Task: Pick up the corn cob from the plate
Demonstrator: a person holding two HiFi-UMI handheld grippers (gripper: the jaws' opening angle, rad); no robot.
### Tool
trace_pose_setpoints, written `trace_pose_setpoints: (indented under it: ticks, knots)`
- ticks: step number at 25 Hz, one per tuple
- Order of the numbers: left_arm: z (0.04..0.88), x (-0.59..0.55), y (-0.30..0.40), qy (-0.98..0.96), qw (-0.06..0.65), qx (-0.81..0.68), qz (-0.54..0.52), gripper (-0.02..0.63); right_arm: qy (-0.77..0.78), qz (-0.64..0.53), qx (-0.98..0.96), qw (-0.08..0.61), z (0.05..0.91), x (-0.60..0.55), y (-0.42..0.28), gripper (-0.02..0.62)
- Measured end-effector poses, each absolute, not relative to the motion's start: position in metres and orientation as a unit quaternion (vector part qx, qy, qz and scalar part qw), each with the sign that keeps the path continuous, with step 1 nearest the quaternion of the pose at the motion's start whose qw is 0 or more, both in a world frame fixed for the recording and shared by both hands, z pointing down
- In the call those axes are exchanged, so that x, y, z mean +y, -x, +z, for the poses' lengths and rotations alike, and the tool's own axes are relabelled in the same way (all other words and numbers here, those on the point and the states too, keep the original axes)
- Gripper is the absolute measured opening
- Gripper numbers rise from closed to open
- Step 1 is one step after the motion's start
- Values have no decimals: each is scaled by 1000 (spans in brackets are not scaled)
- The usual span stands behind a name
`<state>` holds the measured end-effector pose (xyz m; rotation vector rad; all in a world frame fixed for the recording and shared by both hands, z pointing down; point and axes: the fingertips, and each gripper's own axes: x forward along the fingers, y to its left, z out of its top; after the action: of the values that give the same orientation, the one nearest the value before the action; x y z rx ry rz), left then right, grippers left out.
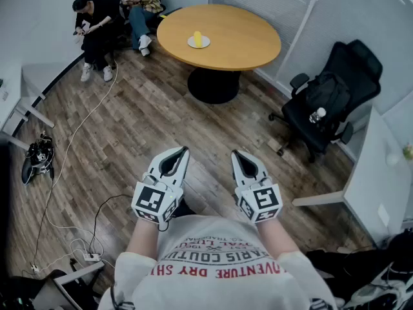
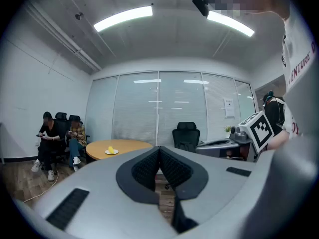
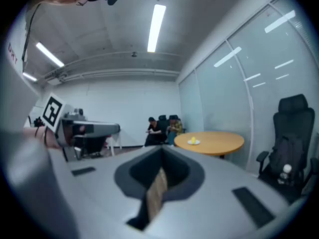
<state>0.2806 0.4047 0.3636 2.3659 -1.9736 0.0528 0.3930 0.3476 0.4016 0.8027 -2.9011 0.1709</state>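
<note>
A yellow corn cob (image 1: 197, 38) lies on a small white plate (image 1: 204, 43) on the round wooden table (image 1: 239, 37) across the room. Both grippers are held close to the person's chest, far from the table. My left gripper (image 1: 183, 150) is shut and empty, its dark pads meeting at the tips (image 2: 159, 148). Beside it, my right gripper (image 1: 236, 154) is also shut, with nothing in it (image 3: 162, 151). The left gripper view shows the corn cob (image 2: 110, 149) small and distant. In the right gripper view the corn cob (image 3: 192, 140) is just as far.
A black office chair (image 1: 329, 102) carrying a bag and bottle stands right of the table. Two people sit on chairs (image 1: 106, 15) at the far left. Cables (image 1: 71, 141) trail over the wood floor. A white desk (image 1: 377, 173) lines the right side.
</note>
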Motion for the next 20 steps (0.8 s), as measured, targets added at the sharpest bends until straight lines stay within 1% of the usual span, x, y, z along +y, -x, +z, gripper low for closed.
trace_pose_setpoints:
  ticks: [8, 14, 20]
  knots:
    - [366, 395, -280, -768, 37, -639, 19, 32, -265, 67, -960, 64, 406, 338, -393, 28]
    - [377, 388, -278, -769, 52, -637, 16, 32, -278, 96, -954, 57, 415, 328, -394, 29]
    - [387, 372, -261, -778, 60, -625, 26, 32, -277, 105, -953, 65, 421, 312, -367, 29]
